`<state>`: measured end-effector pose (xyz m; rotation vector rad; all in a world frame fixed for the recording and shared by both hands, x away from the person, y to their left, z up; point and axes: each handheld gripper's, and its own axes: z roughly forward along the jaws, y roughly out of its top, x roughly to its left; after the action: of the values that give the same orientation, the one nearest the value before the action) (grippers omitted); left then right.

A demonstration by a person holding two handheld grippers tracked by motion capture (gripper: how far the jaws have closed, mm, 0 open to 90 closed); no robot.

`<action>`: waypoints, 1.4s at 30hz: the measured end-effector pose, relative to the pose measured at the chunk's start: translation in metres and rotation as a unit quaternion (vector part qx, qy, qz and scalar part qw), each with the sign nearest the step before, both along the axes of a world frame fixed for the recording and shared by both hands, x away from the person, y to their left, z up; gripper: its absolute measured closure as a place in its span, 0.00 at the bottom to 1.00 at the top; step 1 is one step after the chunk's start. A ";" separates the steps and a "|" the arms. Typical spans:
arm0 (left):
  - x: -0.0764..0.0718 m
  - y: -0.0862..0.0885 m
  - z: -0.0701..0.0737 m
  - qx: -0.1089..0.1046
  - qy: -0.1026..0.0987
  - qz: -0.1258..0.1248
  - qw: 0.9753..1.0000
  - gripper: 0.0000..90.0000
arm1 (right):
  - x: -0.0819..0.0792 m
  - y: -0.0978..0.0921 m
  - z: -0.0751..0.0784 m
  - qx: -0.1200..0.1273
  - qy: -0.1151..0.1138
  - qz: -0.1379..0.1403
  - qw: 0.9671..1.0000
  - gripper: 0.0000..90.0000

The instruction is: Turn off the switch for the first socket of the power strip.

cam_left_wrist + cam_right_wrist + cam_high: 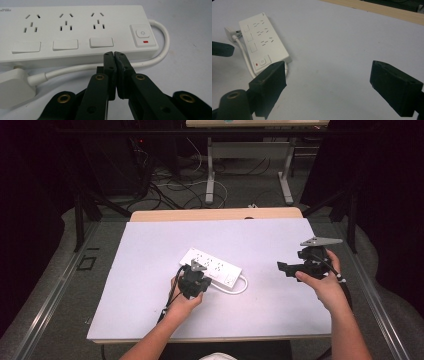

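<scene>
Just beyond the left gripper (114, 53) closed jaws, power strip (75, 32), right gripper (329, 82) spread, apart.

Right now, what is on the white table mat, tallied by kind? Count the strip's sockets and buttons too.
Power strip: 1
Cable with plug: 1
Socket groups on the strip: 3
Rocker switches: 3
Main power button: 1
Handheld grippers: 2, left gripper shut, right gripper open
Total: 4 separate things, 7 strip features.
</scene>
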<state>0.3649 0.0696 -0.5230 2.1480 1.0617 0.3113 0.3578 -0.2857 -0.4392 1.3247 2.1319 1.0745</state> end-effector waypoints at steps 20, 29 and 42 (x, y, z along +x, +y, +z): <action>0.029 -0.007 0.005 -0.007 0.014 0.031 0.999 1.00 | 0.001 0.001 -0.003 0.000 0.002 0.002 1.000 0.14; 0.041 -0.010 0.005 -0.008 0.027 0.041 0.999 1.00 | 0.001 0.001 -0.003 0.001 0.002 0.001 1.000 0.14; 0.048 -0.012 -0.001 0.003 0.044 0.046 0.998 1.00 | 0.001 0.002 -0.004 0.001 0.004 0.003 1.000 0.14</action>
<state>0.4125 0.0572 -0.5244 2.1385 1.2136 0.2656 0.3591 -0.2839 -0.4433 1.3270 2.1428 1.0765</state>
